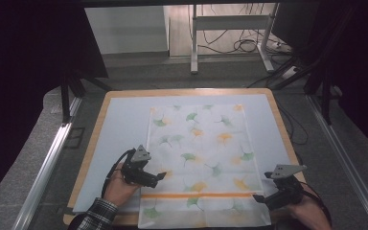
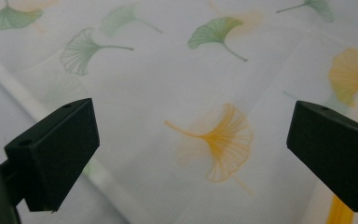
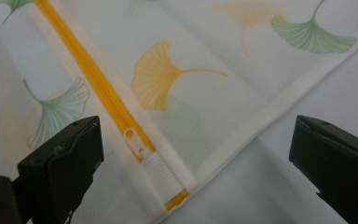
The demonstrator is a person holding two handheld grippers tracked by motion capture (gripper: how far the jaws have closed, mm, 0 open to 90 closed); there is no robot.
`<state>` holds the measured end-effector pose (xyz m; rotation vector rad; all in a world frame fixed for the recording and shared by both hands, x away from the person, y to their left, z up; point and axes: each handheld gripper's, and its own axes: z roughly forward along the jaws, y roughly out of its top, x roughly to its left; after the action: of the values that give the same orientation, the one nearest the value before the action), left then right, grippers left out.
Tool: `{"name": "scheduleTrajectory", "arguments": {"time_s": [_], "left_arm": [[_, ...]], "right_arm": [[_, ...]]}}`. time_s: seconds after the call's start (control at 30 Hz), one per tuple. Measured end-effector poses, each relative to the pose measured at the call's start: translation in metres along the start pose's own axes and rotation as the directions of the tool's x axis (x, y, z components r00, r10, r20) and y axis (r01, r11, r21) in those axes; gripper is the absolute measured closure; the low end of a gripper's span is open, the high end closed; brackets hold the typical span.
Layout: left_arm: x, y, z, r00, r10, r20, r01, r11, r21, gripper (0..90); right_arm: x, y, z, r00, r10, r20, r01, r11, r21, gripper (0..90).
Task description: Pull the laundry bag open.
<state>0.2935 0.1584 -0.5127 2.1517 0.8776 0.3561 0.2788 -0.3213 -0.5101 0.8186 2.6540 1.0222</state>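
Observation:
A white mesh bag [image 1: 201,153] printed with green and orange ginkgo leaves lies flat on the pale mat, an orange zipper [image 1: 196,195] running across its near end. My left gripper [image 1: 162,176] hovers open over the bag's left edge, jaws spread wide above an orange leaf [image 2: 223,140]. My right gripper [image 1: 258,197] is open at the bag's near right corner. In the right gripper view the zipper [image 3: 93,77] runs diagonally, its white pull tab [image 3: 135,142] sits between the spread jaws, and the bag's hemmed edge [image 3: 279,105] crosses the right side.
The pale blue mat [image 1: 120,129] covers a wooden table [image 1: 100,120]. A metal rail [image 1: 45,167] runs along the left side and another [image 1: 350,167] along the right. Desk legs and cables [image 1: 239,43] stand on the floor beyond the table.

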Motion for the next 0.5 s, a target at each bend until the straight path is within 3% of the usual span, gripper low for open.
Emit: {"name": "scheduleTrajectory", "arguments": {"time_s": [0.03, 0.17, 0.33, 0.5], "left_arm": [[-0.003, 0.002, 0.001, 0.9997, 0.000, 0.024, 0.000, 1.0000, -0.009, 2.0], [-0.012, 0.007, 0.006, 0.9984, 0.015, 0.055, -0.014, 0.9999, -0.004, 2.3], [-0.025, 0.013, 0.013, 0.9966, 0.051, 0.065, -0.051, 0.9986, 0.011, 2.7], [-0.029, 0.016, 0.016, 0.9955, 0.057, 0.075, -0.058, 0.9982, 0.013, 3.3]], "right_arm": [[0.001, -0.002, 0.000, 0.9999, -0.010, -0.004, 0.010, 1.000, 0.002, 3.0], [0.006, -0.007, 0.000, 0.9986, -0.051, -0.018, 0.051, 0.999, 0.012, 3.4], [0.010, -0.010, 0.002, 0.9960, -0.076, -0.047, 0.075, 0.997, -0.005, 3.4], [0.013, -0.008, 0.001, 0.9920, -0.105, -0.070, 0.103, 0.994, -0.033, 3.1]]}}
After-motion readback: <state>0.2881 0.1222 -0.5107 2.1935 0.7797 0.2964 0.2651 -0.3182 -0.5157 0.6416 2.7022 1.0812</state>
